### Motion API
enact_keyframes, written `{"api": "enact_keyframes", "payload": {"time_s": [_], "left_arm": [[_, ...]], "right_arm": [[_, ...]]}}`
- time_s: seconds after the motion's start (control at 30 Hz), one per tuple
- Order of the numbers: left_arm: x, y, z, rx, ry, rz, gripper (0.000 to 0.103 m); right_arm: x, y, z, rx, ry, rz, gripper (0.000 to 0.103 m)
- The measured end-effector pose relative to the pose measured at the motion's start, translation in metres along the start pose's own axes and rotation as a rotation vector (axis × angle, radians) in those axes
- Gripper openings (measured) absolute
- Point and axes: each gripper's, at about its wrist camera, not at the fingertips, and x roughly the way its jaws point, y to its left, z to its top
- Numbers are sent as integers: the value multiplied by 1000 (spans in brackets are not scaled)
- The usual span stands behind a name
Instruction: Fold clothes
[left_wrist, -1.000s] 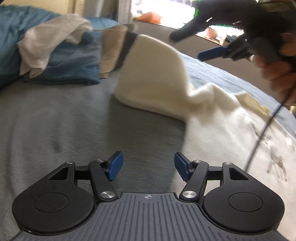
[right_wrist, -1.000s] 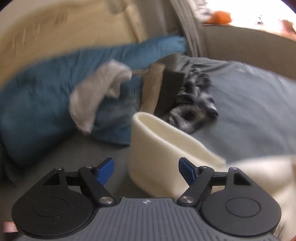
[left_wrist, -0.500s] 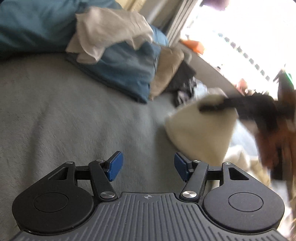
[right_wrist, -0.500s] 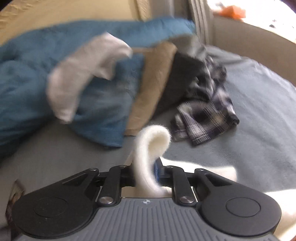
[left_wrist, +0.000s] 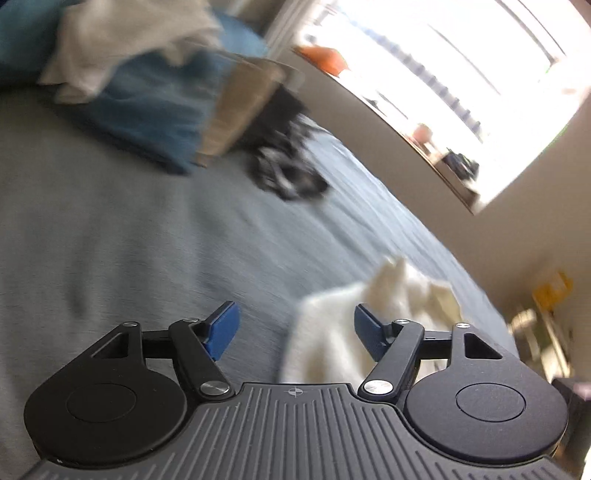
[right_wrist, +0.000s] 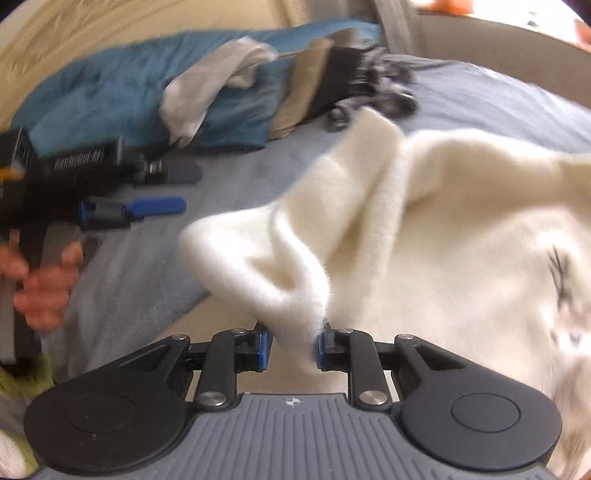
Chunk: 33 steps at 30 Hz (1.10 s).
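Pinching a raised fold of soft, floppy cream fleece garment (right_wrist: 424, 236) in right hand-held gripper (right_wrist: 291, 347) above grey bed (right_wrist: 140, 273), left hand-held gripper (left_wrist: 293, 328) hovering spread beside it, thick edges looking easiest to grip.

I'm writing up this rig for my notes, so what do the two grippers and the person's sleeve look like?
Both the left gripper and right gripper share one build: a ribbed grey body, black rounded side plates, black linkage arms with silver pivot screws, and blue finger pads. A small crosshair mark sits on the grey body. By the hand, the sleeve looks green.
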Motion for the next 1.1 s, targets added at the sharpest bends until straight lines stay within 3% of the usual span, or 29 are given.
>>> {"api": "enact_keyframes", "payload": {"time_s": [0.03, 0.1, 0.17, 0.33, 0.53, 0.63, 0.73, 0.8, 0.83, 0.93, 1.1], "left_arm": [[6, -8, -3, 52, 28, 3, 77], [13, -18, -15, 133, 60, 37, 76], [18, -26, -28, 196, 75, 65, 73], [21, -30, -53, 273, 100, 102, 72], [15, -29, -63, 312, 85, 102, 71], [10, -27, -63, 318, 67, 90, 71], [5, -26, -64, 325, 49, 78, 71], [1, -24, -62, 322, 33, 62, 71], [-1, -22, -60, 317, 23, 49, 71], [-5, -14, -50, 277, -2, -17, 71], [-22, -9, -47, 284, -29, -114, 72]], "right_arm": [[-8, -4, 0, 38, -18, 20, 30], [-25, -14, 0, 117, -59, 70, 47], [-44, -24, -1, 178, -115, 103, 52], [-59, -42, 2, 320, -233, 139, 54], [-25, -19, 39, 220, -221, 3, 54], [0, -17, 57, 210, -201, -62, 52], [22, -20, 69, 217, -170, -117, 35], [28, -21, 72, 224, -167, -124, 13], [27, -20, 72, 223, -174, -116, 11], [10, -13, 69, 171, -220, -33, 6], [-29, 6, 66, 36, -266, 197, 6]]}}
